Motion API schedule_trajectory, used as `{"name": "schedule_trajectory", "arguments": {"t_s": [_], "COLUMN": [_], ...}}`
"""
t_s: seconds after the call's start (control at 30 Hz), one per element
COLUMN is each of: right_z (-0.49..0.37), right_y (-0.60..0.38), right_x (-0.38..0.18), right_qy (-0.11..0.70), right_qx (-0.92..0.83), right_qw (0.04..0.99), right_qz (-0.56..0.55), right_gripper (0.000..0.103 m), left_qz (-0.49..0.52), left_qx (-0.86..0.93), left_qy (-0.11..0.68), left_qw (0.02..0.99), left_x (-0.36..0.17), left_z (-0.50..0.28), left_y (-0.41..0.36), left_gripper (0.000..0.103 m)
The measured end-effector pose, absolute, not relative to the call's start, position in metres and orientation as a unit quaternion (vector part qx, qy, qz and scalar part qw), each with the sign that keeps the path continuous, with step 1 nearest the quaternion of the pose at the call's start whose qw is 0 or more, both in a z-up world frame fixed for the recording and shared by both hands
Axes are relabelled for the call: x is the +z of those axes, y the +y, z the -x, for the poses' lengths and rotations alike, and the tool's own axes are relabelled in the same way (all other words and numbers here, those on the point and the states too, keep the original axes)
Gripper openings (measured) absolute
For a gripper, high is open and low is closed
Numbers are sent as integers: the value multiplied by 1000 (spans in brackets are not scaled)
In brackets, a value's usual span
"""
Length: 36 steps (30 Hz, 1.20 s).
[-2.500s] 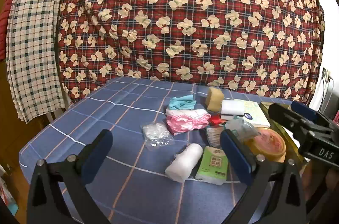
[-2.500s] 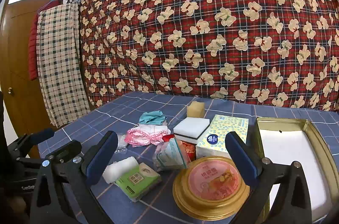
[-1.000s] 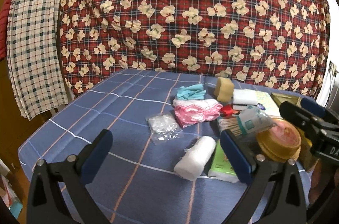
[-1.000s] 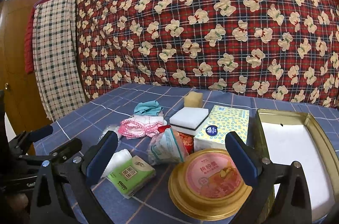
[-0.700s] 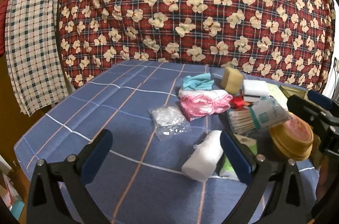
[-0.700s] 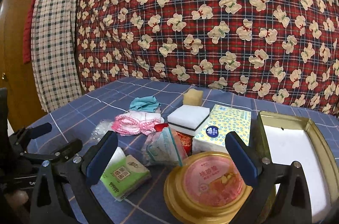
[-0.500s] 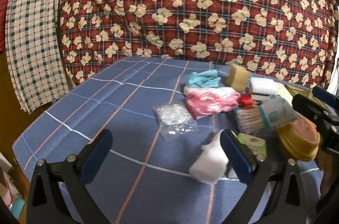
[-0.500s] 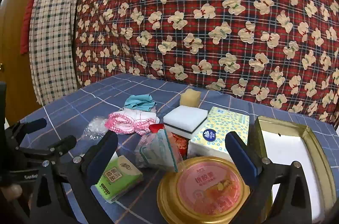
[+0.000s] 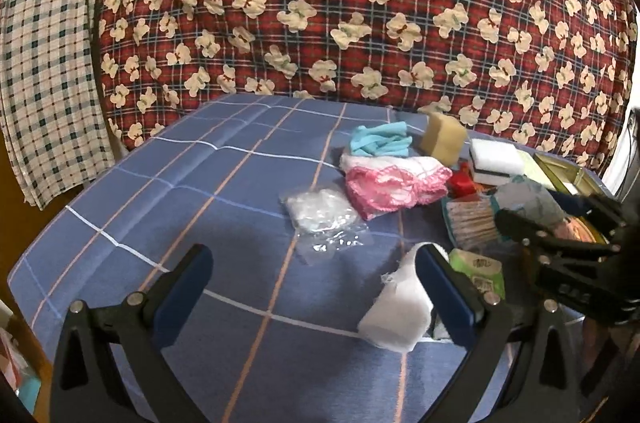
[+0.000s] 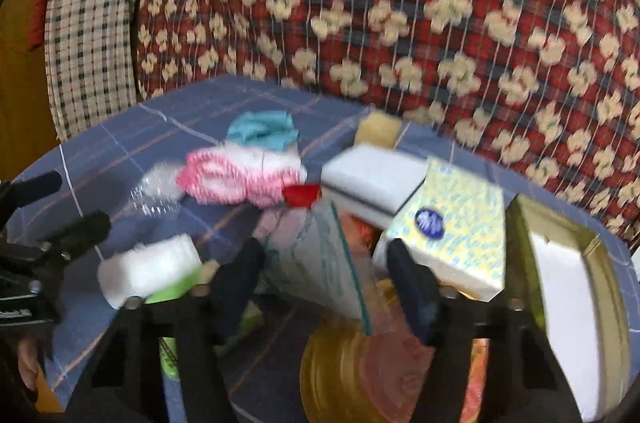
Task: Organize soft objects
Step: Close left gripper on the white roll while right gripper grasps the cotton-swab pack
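A pile of soft items lies on the blue checked table (image 9: 192, 191): a white gauze roll (image 9: 398, 307), a pink-and-white cloth (image 9: 394, 183), a teal cloth (image 9: 380, 141), a yellow sponge (image 9: 442, 139), a white sponge (image 9: 496, 159) and a clear plastic bag (image 9: 320, 213). My left gripper (image 9: 316, 287) is open, its right finger beside the gauze roll. My right gripper (image 10: 326, 269) is open around a bag of cotton swabs (image 10: 324, 263); the view is blurred. It also shows in the left wrist view (image 9: 560, 219).
A green tissue pack (image 9: 478, 269) lies by the roll. A yellow tissue box (image 10: 456, 227), a gold round lid (image 10: 380, 375) and an open gold tin (image 10: 560, 287) sit at the right. A bear-print quilt (image 9: 360, 3) hangs behind.
Both grippers have moved forward and lower toward the pile. The right gripper's fingers have narrowed around the cotton swab bag. The left gripper has come beside the gauze roll.
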State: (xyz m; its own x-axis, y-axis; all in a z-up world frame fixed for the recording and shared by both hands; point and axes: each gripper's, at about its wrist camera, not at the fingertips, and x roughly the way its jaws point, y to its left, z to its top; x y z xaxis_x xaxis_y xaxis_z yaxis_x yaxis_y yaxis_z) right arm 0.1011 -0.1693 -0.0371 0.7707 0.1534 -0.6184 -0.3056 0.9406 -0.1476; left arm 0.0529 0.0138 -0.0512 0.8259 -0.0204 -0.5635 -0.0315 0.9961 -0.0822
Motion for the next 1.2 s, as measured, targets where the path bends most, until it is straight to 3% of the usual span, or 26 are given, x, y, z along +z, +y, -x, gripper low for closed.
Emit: {"name": "schedule_trajectory", "arguments": {"t_s": [0.13,0.27,0.33,0.5,0.77,0.87,0.93,0.97,1.2], "right_z": [-99,-96,-92,-89,-84,-82,-83,-82,-80], "right_y": [-169,-167,-169,-176,-175,-173,-175,-175,-185], "right_x": [-39,-36,-32,-26,-25,-24,-24,-24,-21], "right_qy": [314,302,289,269,260,260,257,254,241], "right_qx": [139,147,155,157,156,153,152,152,151], "right_qw": [932,935,938,946,949,949,950,951,956], "right_qz": [114,114,110,85,86,87,89,90,70], "right_gripper": [46,39,36,34,34,34,34,34,33], "left_qz": [34,16,4,-21,-63,-63,-58,-55,-36], "left_qx": [-3,-26,-32,-58,-77,-88,-98,-109,-112], "left_qy": [296,299,301,317,369,383,381,377,349], "left_qw": [955,954,953,946,924,917,917,918,930], "left_x": [-50,-50,-51,-54,-64,-67,-68,-68,-61], "left_z": [-54,-54,-55,-58,-73,-76,-75,-73,-64], "left_y": [8,-4,-10,-22,-39,-42,-42,-42,-35], "left_gripper": [102,97,88,71,71,60,36,33,28]}}
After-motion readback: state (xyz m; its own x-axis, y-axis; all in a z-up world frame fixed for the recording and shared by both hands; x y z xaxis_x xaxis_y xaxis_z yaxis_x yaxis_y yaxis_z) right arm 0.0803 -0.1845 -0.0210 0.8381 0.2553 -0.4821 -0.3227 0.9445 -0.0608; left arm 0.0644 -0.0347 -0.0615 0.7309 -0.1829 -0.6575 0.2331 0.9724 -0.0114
